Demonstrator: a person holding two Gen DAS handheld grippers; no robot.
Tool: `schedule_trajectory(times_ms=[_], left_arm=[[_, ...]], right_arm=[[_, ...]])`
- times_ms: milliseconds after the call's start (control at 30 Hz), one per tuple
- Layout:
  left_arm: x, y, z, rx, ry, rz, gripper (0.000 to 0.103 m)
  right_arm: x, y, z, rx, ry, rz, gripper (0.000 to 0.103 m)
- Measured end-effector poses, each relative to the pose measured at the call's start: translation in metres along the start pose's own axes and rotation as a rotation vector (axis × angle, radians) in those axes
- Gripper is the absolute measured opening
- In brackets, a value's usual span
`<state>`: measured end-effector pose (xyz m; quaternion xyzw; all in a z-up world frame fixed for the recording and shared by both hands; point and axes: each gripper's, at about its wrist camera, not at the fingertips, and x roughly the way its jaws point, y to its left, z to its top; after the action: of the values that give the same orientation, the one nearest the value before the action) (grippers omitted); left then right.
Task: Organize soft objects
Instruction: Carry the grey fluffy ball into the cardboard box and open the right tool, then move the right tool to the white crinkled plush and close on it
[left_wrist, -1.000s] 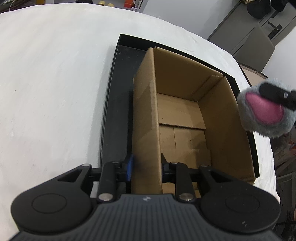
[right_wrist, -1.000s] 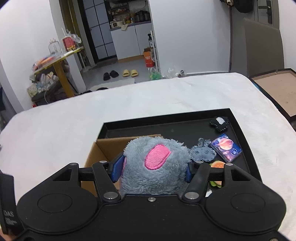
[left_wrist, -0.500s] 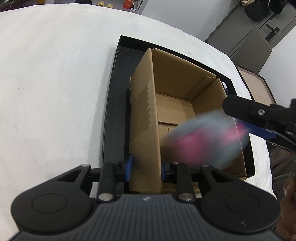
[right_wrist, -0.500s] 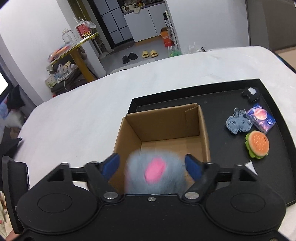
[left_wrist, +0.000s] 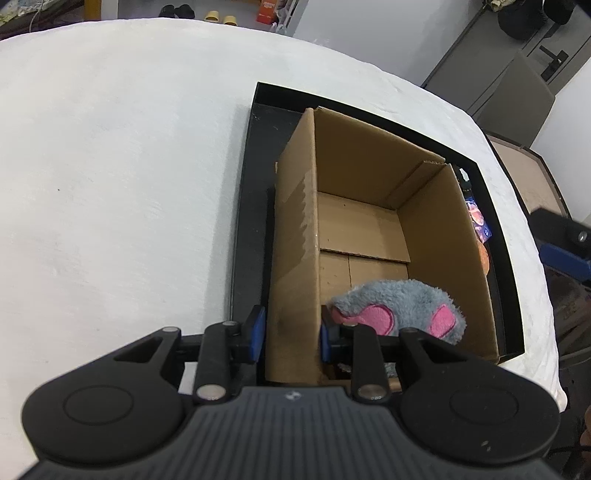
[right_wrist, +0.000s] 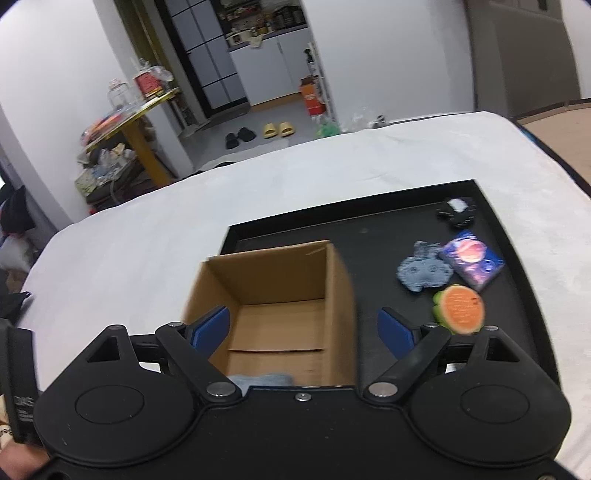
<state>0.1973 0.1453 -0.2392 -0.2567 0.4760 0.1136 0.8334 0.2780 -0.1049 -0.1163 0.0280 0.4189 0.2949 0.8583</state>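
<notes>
An open cardboard box (left_wrist: 369, 229) stands on a black tray (left_wrist: 251, 221). A grey plush with pink ears (left_wrist: 402, 306) lies inside it at the near end; a sliver of it shows in the right wrist view (right_wrist: 258, 379). My left gripper (left_wrist: 290, 332) is shut on the box's near left wall. My right gripper (right_wrist: 303, 328) is open and empty above the box (right_wrist: 273, 295). On the tray (right_wrist: 369, 229) to the right lie a grey flat plush (right_wrist: 423, 271), an orange burger toy (right_wrist: 460, 310), a blue packet (right_wrist: 472, 260) and a small black toy (right_wrist: 456, 212).
The tray sits on a white cloth-covered table (left_wrist: 110, 166). The right gripper's finger shows at the right edge of the left wrist view (left_wrist: 561, 240). Room furniture and slippers lie beyond the table's far edge (right_wrist: 280, 129).
The right gripper opened and let the grey plush go; it fell into the box. The right gripper then drew back to the right. The left gripper kept its hold on the box wall.
</notes>
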Motion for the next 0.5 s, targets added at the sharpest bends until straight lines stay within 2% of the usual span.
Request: schedule_trajectory(times_ms=[233, 500], left_arm=[[-0.01, -0.008, 0.002, 0.009, -0.016, 0.0, 0.028], [-0.008, -0.023, 0.006, 0.025, -0.034, 0.007, 0.056]], right_arm=[[0.006, -0.022, -0.008, 0.03, 0.027, -0.065, 0.088], [0.016, -0.038, -0.021, 0.004, 0.056, -0.142, 0.098]])
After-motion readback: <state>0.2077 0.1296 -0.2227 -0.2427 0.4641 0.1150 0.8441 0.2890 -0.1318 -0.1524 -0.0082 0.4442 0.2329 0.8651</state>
